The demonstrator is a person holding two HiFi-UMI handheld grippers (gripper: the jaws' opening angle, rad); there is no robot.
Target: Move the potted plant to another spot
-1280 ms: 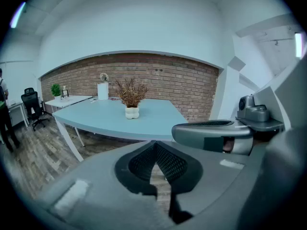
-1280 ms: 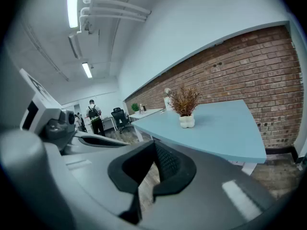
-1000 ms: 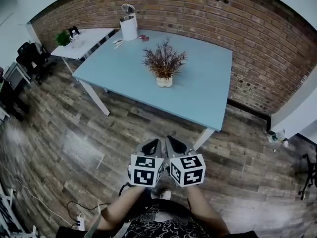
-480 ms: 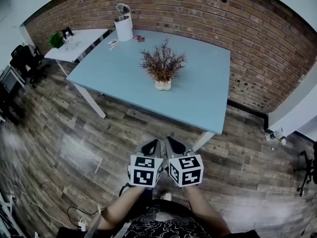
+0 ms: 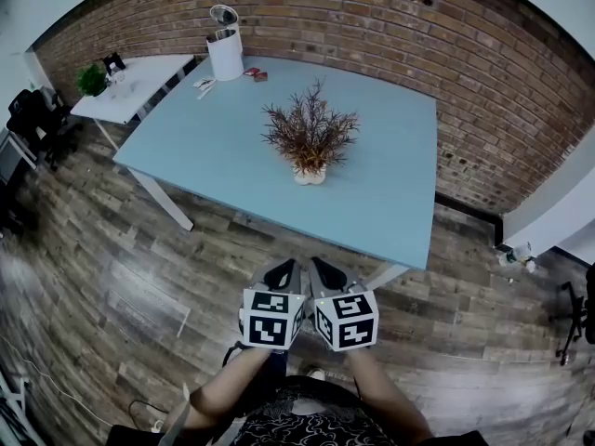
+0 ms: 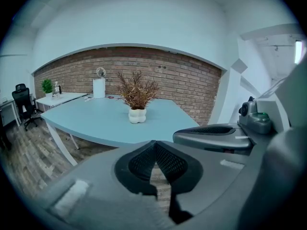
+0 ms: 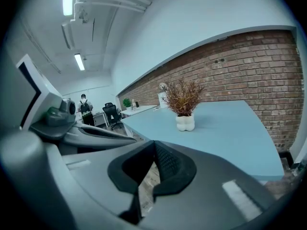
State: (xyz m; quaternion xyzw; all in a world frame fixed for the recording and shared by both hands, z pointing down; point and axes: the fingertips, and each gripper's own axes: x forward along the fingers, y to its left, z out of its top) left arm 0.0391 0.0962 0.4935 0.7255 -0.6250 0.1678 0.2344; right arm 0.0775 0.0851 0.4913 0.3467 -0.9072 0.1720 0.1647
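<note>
The potted plant (image 5: 310,140), dry reddish-brown twigs in a small white lumpy pot, stands upright near the middle of the light blue table (image 5: 390,203). It also shows in the left gripper view as the plant (image 6: 136,94) and in the right gripper view as the plant (image 7: 183,102). My left gripper (image 5: 285,269) and right gripper (image 5: 322,268) are side by side over the wooden floor, short of the table's near edge and well apart from the plant. Both are shut and hold nothing: the left gripper (image 6: 155,143) and the right gripper (image 7: 154,144) each have their pads meeting at the tips.
A white cylindrical container (image 5: 224,52) and small items (image 5: 253,73) sit at the table's far left corner. A white side table (image 5: 130,80) with a green plant (image 5: 91,80) stands to the left, an office chair (image 5: 28,114) beyond it. The brick wall (image 5: 483,100) runs behind. A person (image 7: 86,110) stands far off.
Both grippers have moved forward together toward the table, still shut. The table and plant sit nearer and lower in the head view.
</note>
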